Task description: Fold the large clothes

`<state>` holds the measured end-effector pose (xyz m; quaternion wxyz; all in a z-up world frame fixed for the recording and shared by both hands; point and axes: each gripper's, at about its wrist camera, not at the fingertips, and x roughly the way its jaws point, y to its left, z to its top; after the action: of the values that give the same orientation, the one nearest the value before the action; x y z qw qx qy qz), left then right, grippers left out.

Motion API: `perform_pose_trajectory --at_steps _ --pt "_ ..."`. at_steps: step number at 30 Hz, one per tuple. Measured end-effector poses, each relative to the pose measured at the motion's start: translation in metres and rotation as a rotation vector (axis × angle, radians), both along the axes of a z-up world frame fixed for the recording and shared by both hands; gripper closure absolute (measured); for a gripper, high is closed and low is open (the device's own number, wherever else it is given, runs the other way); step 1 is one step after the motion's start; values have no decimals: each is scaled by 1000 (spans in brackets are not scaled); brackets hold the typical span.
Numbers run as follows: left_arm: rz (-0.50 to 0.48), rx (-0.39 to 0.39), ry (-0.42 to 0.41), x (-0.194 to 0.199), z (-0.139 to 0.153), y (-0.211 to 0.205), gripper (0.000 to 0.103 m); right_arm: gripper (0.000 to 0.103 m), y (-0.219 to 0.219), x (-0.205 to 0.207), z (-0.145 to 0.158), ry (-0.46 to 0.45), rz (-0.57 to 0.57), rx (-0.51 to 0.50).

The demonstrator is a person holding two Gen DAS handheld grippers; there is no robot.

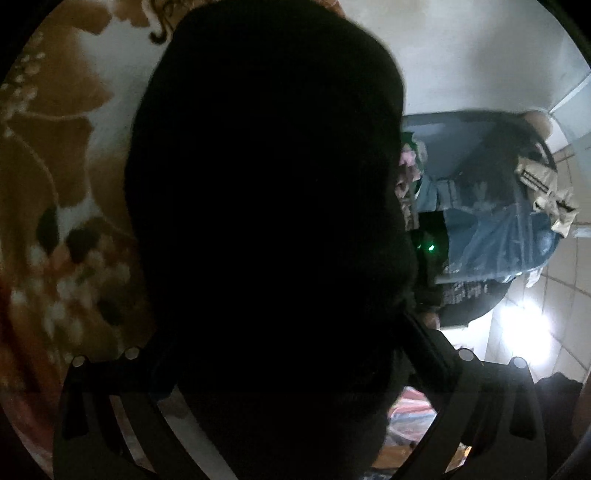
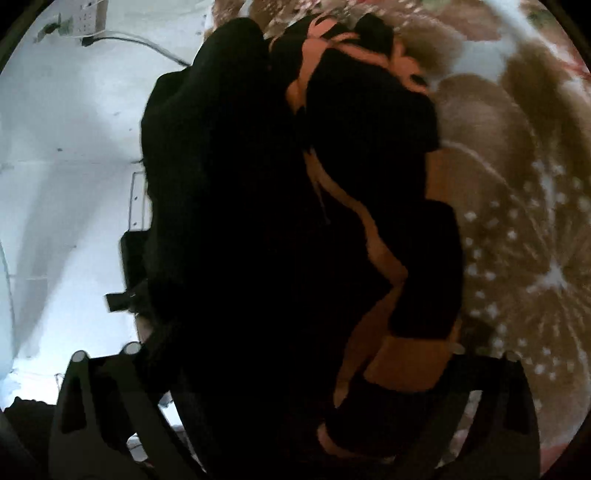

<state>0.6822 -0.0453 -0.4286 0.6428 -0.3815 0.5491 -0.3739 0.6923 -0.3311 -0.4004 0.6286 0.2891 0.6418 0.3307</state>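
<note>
A large black garment (image 1: 266, 206) fills the middle of the left wrist view and hangs in front of the camera. My left gripper (image 1: 280, 354) is shut on the black garment; its fingertips are buried in the cloth. In the right wrist view the same black garment (image 2: 240, 221) hangs bunched, with orange-brown patches (image 2: 380, 254) showing among its folds. My right gripper (image 2: 291, 354) is shut on the black garment too, fingertips hidden by cloth. Both hold it above a floral bedspread (image 2: 517, 184).
The brown and white floral bedspread (image 1: 55, 166) lies left in the left wrist view. A heap of blue and other clothes (image 1: 498, 221) sits on furniture at the right, above a tiled floor (image 1: 535, 314). A white wall (image 2: 66, 166) with a power strip (image 2: 85, 18) is at left.
</note>
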Motion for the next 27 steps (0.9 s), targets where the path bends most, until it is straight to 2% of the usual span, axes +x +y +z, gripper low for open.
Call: perform_pose_trajectory --at_steps 2,5,8,9,10,12,15,18,27 --pt "-7 8 1 1 -2 -6 4 3 4 3 -7 -1 11 -19" --pt "-11 23 -12 1 2 -5 6 4 0 5 -13 -1 -4 9" --pt "10 48 -28 -5 10 -8 23 29 -8 -2 -3 -23 -18 26" --pt "18 48 -29 -6 12 -6 30 41 -11 -4 0 -25 -25 34" --pt "22 50 -34 -8 18 -7 33 48 -15 -8 6 -36 -27 33" --pt "4 59 -55 -10 31 -13 41 52 -14 -13 19 -62 -21 -1" --pt "-13 72 -107 -15 55 -29 49 56 -9 -22 36 -102 -10 -57" --pt "-17 77 -137 -19 73 -40 51 57 -7 -28 54 -127 -3 -78" --pt "-13 40 -182 -45 116 -48 52 59 -13 -49 103 -156 3 -56"
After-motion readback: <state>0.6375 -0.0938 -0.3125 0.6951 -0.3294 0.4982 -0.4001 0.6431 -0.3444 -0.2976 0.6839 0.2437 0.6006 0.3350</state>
